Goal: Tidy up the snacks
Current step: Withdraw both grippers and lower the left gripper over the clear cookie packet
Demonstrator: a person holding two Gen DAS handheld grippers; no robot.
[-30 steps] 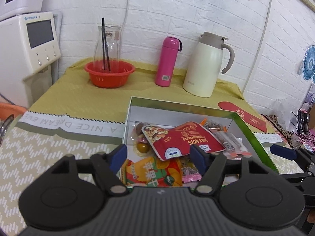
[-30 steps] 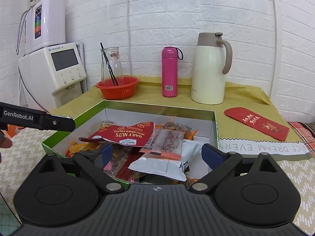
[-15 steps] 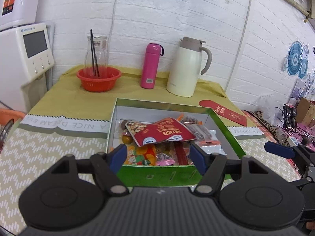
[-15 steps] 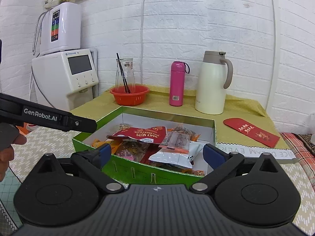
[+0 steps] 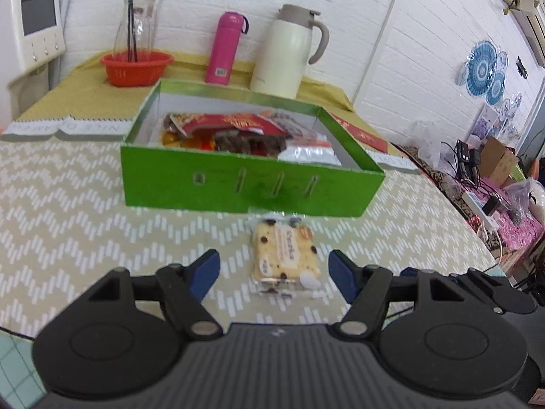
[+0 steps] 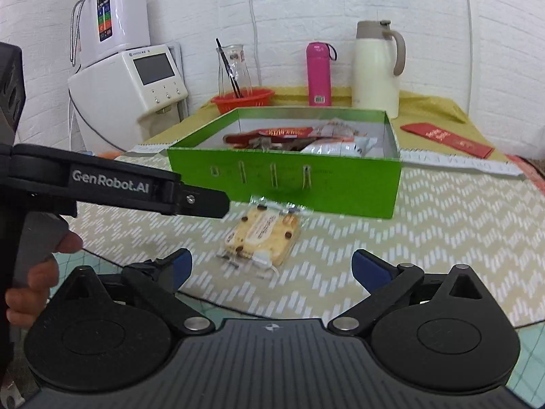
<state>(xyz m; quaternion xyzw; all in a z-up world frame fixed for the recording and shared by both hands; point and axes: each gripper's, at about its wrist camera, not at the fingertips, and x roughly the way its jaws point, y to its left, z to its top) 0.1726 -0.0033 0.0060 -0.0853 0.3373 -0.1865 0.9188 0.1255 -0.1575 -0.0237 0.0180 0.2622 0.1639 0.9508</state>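
Note:
A green box point(image 5: 252, 184) point(image 6: 286, 184) holds several snack packets, with a red nut packet point(image 5: 231, 122) on top. A wrapped chocolate-chip cookie bar point(image 5: 284, 255) point(image 6: 262, 235) lies on the zigzag tablecloth just in front of the box. My left gripper point(image 5: 274, 271) is open and empty, its blue fingertips on either side of the bar's near end, above it. My right gripper point(image 6: 270, 264) is open and empty, a little behind the bar. The left gripper's black body point(image 6: 112, 184) shows at the left of the right wrist view.
At the back stand an orange bowl point(image 5: 136, 66) with a glass jar, a pink bottle point(image 5: 224, 49) and a cream thermos jug point(image 5: 286, 51). A white machine point(image 6: 133, 78) is at the far left. A red envelope point(image 6: 446, 138) lies right of the box. The table's near edge runs below my grippers.
Both grippers have pulled back and lowered away from the box. The cookie bar in front of the box has come into view. Both grippers stay open.

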